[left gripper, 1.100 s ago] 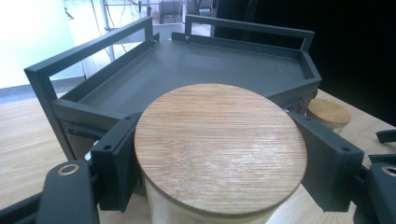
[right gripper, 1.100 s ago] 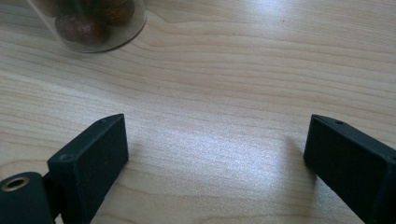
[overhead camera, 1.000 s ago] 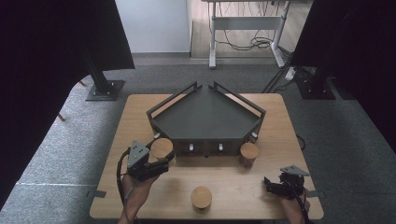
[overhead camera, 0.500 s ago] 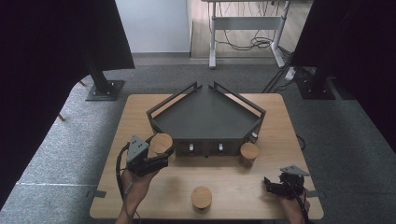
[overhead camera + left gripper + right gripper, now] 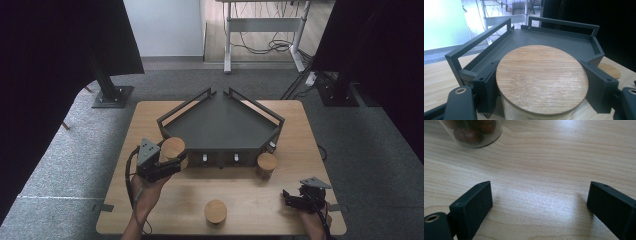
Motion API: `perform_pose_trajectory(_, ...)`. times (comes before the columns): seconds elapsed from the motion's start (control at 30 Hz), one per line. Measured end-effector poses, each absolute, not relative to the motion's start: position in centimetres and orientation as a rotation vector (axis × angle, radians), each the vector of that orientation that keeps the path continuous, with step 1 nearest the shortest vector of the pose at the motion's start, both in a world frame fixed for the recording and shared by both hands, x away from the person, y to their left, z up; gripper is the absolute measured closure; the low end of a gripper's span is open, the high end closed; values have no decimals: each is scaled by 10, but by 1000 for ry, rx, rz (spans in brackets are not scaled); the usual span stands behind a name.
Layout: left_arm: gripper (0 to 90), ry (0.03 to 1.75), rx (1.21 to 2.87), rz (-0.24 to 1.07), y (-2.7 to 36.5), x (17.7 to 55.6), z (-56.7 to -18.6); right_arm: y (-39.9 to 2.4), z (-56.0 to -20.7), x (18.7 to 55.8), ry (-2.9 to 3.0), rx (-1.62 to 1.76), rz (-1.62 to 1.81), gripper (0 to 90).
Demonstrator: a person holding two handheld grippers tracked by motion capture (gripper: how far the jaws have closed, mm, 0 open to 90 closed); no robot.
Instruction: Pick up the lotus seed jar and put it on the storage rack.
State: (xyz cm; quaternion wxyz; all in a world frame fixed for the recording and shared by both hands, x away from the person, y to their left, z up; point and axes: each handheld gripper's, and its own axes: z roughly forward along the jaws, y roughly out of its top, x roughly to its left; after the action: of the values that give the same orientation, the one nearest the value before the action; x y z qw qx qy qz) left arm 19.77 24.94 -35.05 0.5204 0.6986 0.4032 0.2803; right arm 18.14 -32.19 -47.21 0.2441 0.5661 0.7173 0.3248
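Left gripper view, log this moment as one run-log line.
left hand-held gripper: shut on bamboo-lidded jar | by grey tray | right hand-held gripper: open, over table

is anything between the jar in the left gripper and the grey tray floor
Only the tray's low front wall. The left hand-held gripper is shut on the bamboo-lidded jar right at the grey tray's front left corner; the tray floor beyond looks bare, so the jar probably must be lifted over that edge.
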Motion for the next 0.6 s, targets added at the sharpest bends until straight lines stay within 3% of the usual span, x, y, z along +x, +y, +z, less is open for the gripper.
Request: perform_pose_trajectory(0.6, 238, 985, 1663, 670, 246, 212, -348, -322, -472, 181, 1959, 1546, 887, 57)
